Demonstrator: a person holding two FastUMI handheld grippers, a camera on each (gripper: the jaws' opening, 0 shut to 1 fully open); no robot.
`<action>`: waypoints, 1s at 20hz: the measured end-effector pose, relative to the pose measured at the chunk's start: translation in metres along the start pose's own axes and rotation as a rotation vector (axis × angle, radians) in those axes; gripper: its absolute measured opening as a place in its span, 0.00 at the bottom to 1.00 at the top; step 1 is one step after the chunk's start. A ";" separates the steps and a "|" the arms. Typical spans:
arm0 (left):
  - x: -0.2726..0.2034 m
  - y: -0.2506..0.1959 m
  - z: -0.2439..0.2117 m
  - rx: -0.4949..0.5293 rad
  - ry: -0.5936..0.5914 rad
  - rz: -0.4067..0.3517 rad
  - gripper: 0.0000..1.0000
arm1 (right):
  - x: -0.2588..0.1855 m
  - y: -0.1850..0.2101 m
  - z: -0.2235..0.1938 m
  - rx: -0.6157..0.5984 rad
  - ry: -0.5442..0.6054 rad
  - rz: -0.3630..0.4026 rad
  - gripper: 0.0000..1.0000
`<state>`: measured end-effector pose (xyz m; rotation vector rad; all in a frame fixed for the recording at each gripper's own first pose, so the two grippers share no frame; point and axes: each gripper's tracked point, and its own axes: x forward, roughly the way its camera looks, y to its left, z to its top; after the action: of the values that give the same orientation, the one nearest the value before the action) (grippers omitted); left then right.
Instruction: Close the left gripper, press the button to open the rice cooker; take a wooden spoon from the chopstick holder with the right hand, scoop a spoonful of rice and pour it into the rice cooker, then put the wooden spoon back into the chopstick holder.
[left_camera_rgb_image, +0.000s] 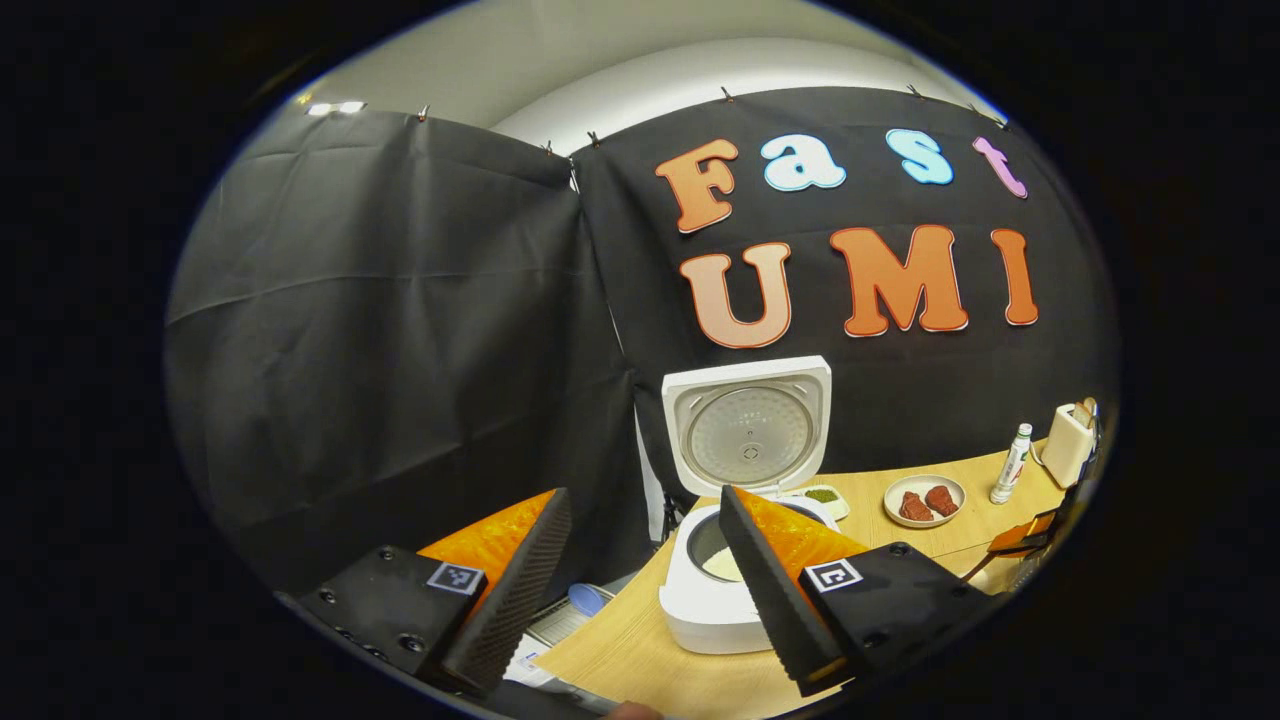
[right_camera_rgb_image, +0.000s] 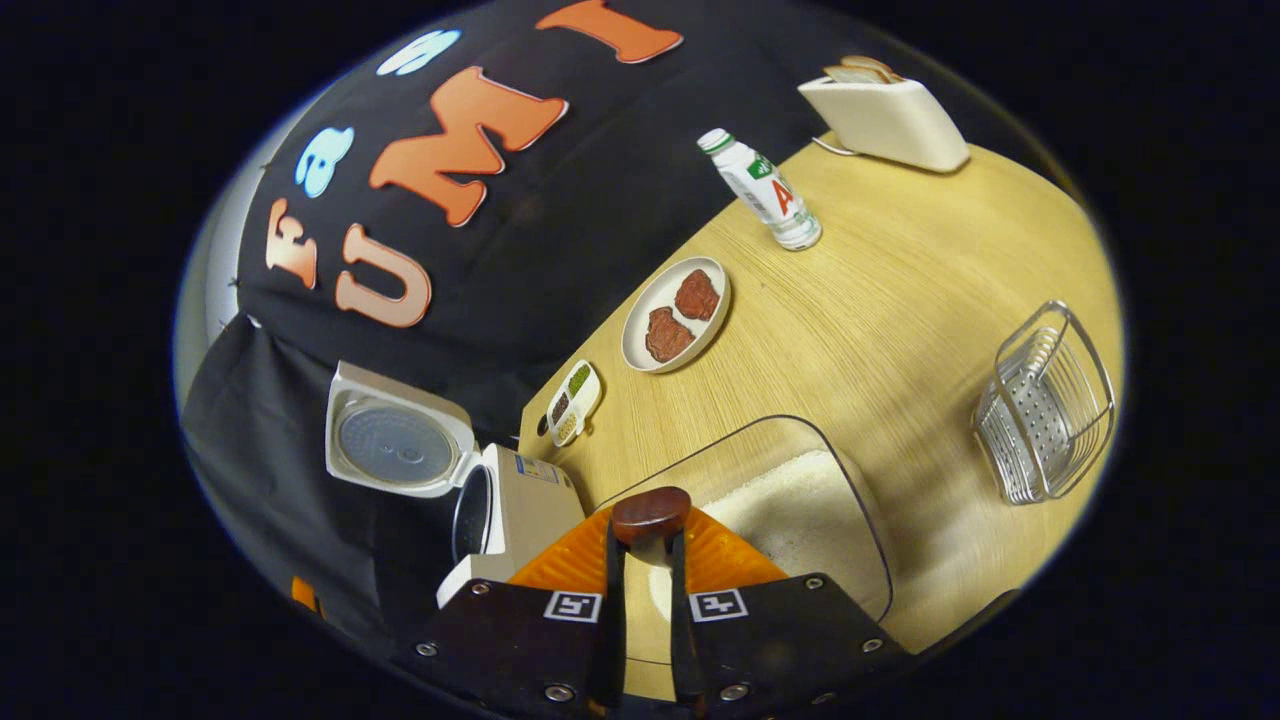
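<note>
ok so going L to R: rice cooker (left_camera_rgb_image: 735, 560) sits at the far left end of the table (right_camera_rgb_image: 900, 330), lid (left_camera_rgb_image: 748, 425) already popped up, so the button part looks done imo. Left gripper (left_camera_rgb_image: 640, 590) hangs near the cooker w/ its fingers spread wide, nothing in them.

Next along the back edge: small dish of beans (right_camera_rgb_image: 572, 402), plate w/ two meat pieces (right_camera_rgb_image: 677, 313), a bottle (right_camera_rgb_image: 765, 192), toaster (right_camera_rgb_image: 885, 115) far right. Wire chopstick holder (right_camera_rgb_image: 1045, 405) is on the right side, looks empty to me.

Right gripper (right_camera_rgb_image: 648, 560) is pinched tight on the wooden spoon (right_camera_rgb_image: 650, 515), handle squeezed btwn both fingers, right above the clear rice container (right_camera_rgb_image: 790, 500). Can't see the bowl end, so no idea if it's loaded yet.

Tbh this looks like the scoop step. To do it well: dip in at a shallow angle, lift slow, keep the spoon level on the trip left to the cooker or rice goes all over the table. Tip it only once over the pot opening.
</note>
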<state>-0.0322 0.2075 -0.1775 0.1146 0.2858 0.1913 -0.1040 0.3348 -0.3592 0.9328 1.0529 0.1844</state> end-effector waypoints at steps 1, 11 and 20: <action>0.000 0.000 -0.001 0.001 0.001 0.000 0.97 | 0.002 -0.002 0.000 0.040 0.008 0.010 0.18; 0.003 -0.012 0.008 0.020 -0.015 -0.030 0.97 | -0.018 -0.015 0.014 0.310 0.027 0.179 0.18; 0.009 -0.034 0.012 0.017 -0.022 -0.071 0.97 | -0.063 -0.016 0.070 0.533 -0.063 0.353 0.18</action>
<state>-0.0145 0.1754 -0.1734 0.1227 0.2697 0.1167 -0.0852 0.2510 -0.3175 1.5985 0.8845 0.1663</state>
